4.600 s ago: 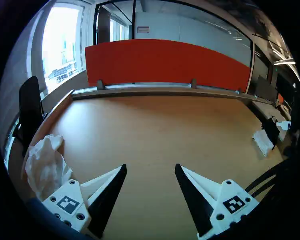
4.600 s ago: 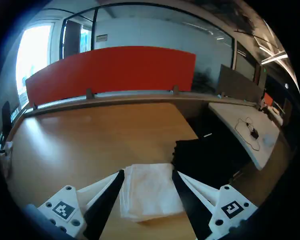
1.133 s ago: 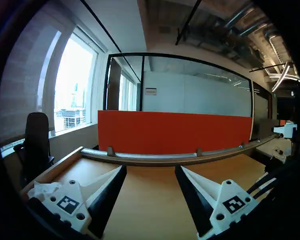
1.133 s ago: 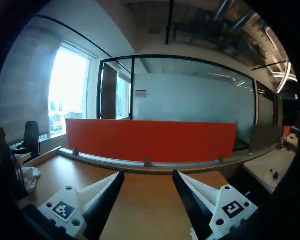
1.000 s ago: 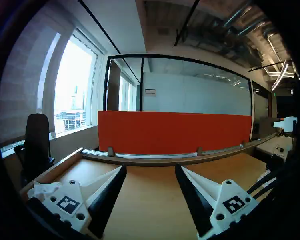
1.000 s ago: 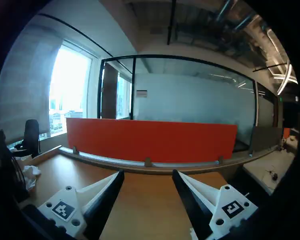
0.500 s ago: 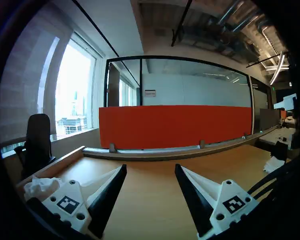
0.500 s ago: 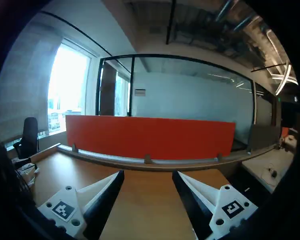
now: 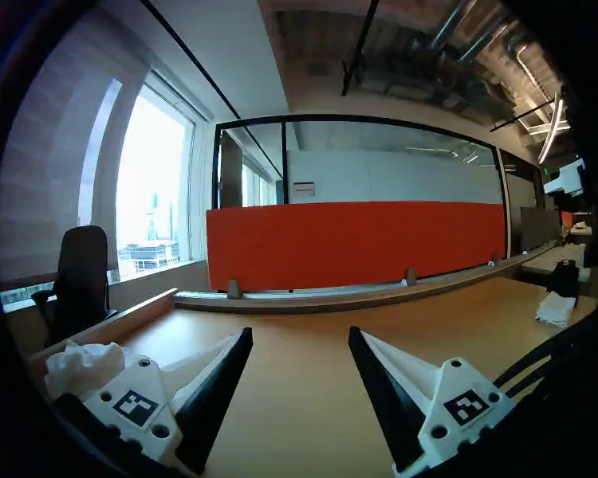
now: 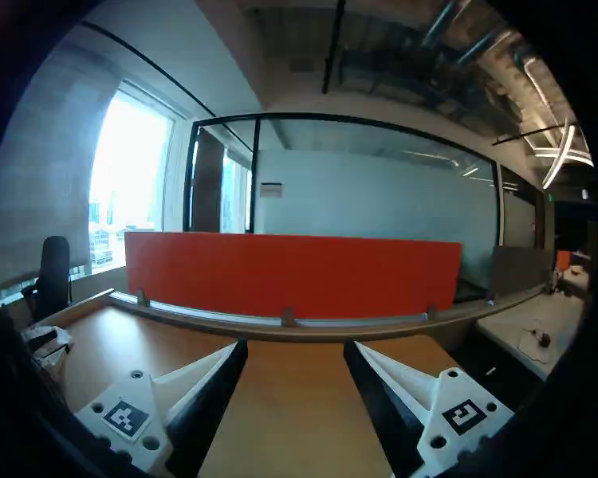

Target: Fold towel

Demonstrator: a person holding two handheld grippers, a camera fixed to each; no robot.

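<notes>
A crumpled white towel (image 9: 80, 366) lies at the wooden table's left edge in the left gripper view, just beyond my left finger. The same crumpled towel (image 10: 48, 341) is small and far left in the right gripper view. A folded white towel (image 9: 556, 308) rests far right on the table in the left gripper view. My left gripper (image 9: 299, 338) stands open above the table with nothing between its fingers. My right gripper (image 10: 296, 350) is open too, holding nothing, level over the table.
The wooden table (image 9: 315, 334) runs back to an orange divider panel (image 9: 355, 243). A black office chair (image 9: 80, 283) stands left by the window. In the right gripper view a white desk (image 10: 530, 331) with a cable lies to the right.
Both grippers were tipped down at the table and have swung up to face the divider. The folded towel between the right fingers has left that view. In the last second the left view panned slightly.
</notes>
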